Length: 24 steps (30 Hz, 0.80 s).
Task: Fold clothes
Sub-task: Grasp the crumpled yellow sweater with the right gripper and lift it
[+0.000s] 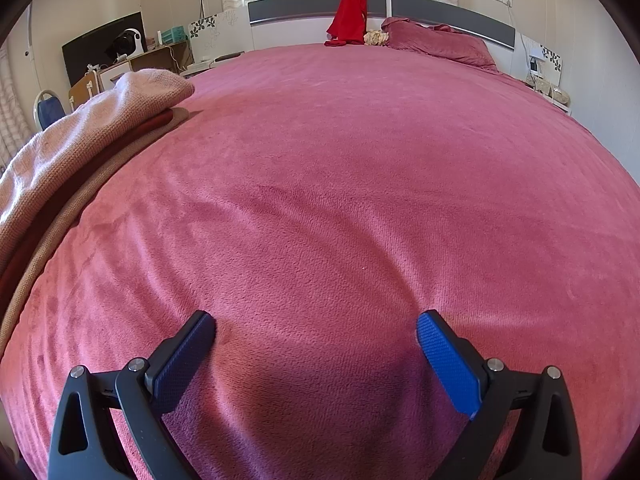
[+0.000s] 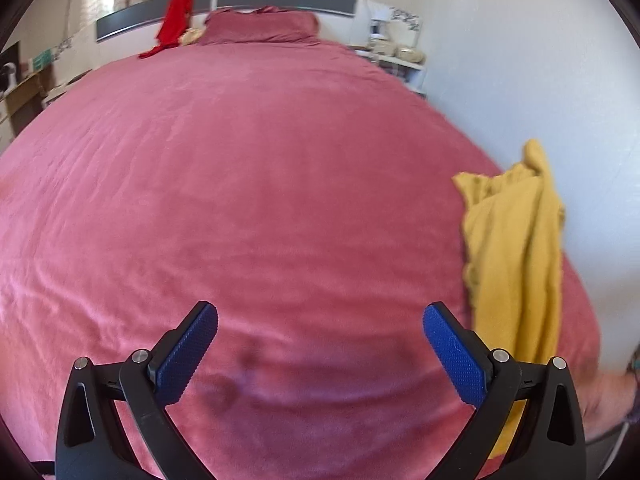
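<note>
A stack of folded knitwear (image 1: 92,128), pale pink on top of dark red and tan layers, lies at the left edge of the bed in the left wrist view. A crumpled mustard-yellow garment (image 2: 516,248) lies at the bed's right edge in the right wrist view. My left gripper (image 1: 316,328) hovers open over bare pink bedspread (image 1: 340,168), with nothing between its blue pads. My right gripper (image 2: 320,318) is also open and empty, just left of the yellow garment. The right wrist view is slightly blurred.
A red garment (image 1: 349,16) hangs over the grey headboard (image 1: 296,7), beside a maroon pillow (image 1: 436,42). A desk with a monitor (image 1: 104,46) and a blue chair (image 1: 48,110) stand left of the bed. A bedside shelf (image 2: 400,56) and white wall are on the right.
</note>
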Available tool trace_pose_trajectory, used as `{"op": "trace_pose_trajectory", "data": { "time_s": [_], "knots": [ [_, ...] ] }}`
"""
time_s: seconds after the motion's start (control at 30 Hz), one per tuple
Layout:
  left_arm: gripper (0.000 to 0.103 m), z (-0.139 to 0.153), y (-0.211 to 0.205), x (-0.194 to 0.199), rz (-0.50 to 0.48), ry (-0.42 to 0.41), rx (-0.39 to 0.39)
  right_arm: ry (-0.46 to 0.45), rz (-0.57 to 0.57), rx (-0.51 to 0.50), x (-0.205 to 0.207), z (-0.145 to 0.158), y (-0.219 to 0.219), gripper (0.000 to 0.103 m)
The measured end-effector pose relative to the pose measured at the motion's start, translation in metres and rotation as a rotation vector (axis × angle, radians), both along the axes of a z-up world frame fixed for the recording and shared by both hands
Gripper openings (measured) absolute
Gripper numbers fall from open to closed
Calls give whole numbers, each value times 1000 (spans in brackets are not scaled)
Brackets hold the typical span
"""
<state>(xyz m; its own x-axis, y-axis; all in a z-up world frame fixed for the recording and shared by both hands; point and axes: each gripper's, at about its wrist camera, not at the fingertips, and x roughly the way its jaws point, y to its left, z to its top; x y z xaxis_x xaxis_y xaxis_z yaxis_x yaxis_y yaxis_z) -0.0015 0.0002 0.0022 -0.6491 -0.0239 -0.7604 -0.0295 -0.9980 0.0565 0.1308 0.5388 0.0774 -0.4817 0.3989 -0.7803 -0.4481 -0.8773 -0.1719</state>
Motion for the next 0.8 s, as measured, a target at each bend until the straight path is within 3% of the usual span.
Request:
{"op": "trace_pose_trajectory", "data": {
  "time_s": [0.1, 0.2, 0.5, 0.57, 0.67, 0.77, 0.8],
  "knots": [
    [103, -1, 1, 2, -1, 0, 0, 11, -110, 110, 7, 17, 5, 103],
    [103, -1, 0, 2, -2, 0, 2, -33, -196, 127, 13, 8, 44, 103],
    [103, -2, 0, 1, -4, 0, 0, -211, -404, 186, 21, -43, 133, 103],
    [103, -2, 1, 2, -4, 0, -1, -242, -422, 120, 25, -60, 153, 103],
    [103, -2, 1, 3, -5, 0, -1, -74, -481, -160, 53, -73, 194, 103],
    [103, -2, 2, 2, -6, 0, -3, -14, -467, -277, 66, -77, 216, 103],
    [103, -2, 2, 2, -6, 0, -4, -15, -447, -292, 67, -76, 221, 97]
  ]
}}
